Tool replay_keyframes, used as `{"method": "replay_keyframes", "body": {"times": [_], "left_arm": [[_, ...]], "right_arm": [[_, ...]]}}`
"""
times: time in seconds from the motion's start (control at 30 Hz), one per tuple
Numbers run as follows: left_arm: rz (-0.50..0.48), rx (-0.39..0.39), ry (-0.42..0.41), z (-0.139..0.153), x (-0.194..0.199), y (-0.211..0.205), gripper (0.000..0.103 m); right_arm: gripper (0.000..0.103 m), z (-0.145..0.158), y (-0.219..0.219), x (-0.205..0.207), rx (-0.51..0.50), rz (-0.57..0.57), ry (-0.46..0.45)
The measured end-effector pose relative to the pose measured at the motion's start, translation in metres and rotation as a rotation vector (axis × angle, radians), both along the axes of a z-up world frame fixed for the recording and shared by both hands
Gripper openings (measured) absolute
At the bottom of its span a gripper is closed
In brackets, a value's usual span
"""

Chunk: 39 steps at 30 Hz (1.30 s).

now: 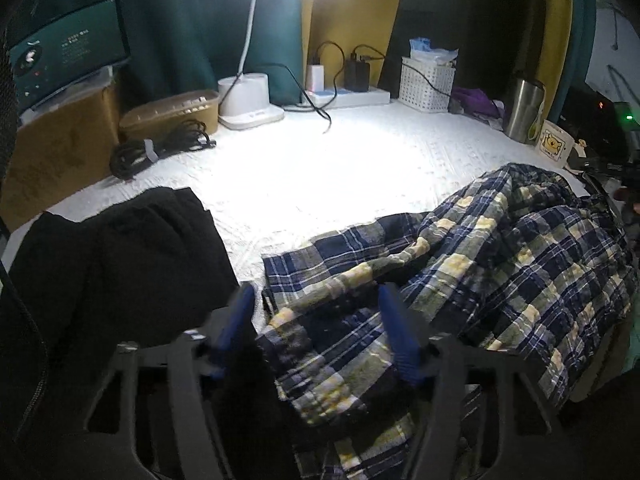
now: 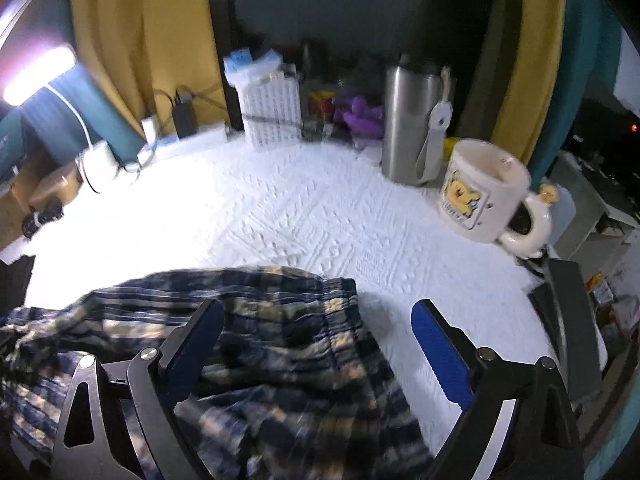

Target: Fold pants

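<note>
Blue, yellow and white plaid pants [image 1: 480, 256] lie crumpled on the white textured table cover [image 1: 320, 176], spread from the centre to the right. My left gripper [image 1: 318, 298] is open, its blue fingers straddling the pants' near left end just above the cloth. In the right wrist view the pants [image 2: 280, 344] lie bunched at the lower left. My right gripper [image 2: 318, 316] is open wide, over the pants' right edge; its left finger is above the cloth and its right finger is above the bare cover.
A black garment [image 1: 120, 264] lies at the left. At the back stand a lamp base [image 1: 248, 100], coiled cable [image 1: 160, 148], power strip [image 1: 348, 96], white basket [image 1: 428, 84], steel tumbler [image 2: 412, 120] and a cream mug [image 2: 488, 196].
</note>
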<state>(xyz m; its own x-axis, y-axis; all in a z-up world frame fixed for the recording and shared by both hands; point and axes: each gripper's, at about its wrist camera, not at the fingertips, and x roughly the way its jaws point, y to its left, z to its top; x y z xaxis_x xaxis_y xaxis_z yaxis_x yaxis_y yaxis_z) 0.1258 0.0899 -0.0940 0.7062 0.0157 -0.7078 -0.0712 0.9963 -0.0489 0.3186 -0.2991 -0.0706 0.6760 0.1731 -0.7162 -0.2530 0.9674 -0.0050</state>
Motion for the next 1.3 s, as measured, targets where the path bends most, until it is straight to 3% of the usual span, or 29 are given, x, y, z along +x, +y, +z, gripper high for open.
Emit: {"method": "replay_keyframes", "body": {"times": [0.13, 0.2, 0.33, 0.8, 1.07, 1.3], "left_arm": [[0.011, -0.009, 0.023, -0.003, 0.004, 0.003, 0.014], [0.011, -0.011, 0.018, 0.001, 0.004, 0.004, 0.009], [0.010, 0.002, -0.023, 0.016, 0.005, 0.005, 0.005], [-0.008, 0.051, -0.095, 0.060, 0.047, 0.013, 0.004], [-0.027, 0.082, -0.182, 0.069, 0.083, 0.030, 0.004], [-0.033, 0.092, -0.147, 0.045, 0.146, 0.046, 0.004]], "right_arm": [[0.074, -0.028, 0.002, 0.027, 0.008, 0.018, 0.106], [0.061, -0.041, 0.006, 0.034, -0.003, 0.036, 0.140], [0.023, -0.043, 0.014, 0.034, -0.064, 0.051, 0.108], [0.021, 0.007, 0.001, 0.029, 0.007, 0.008, -0.066], [0.021, 0.004, -0.006, 0.052, 0.028, -0.031, -0.058], [0.021, -0.012, -0.014, 0.074, 0.049, -0.101, -0.022]]}}
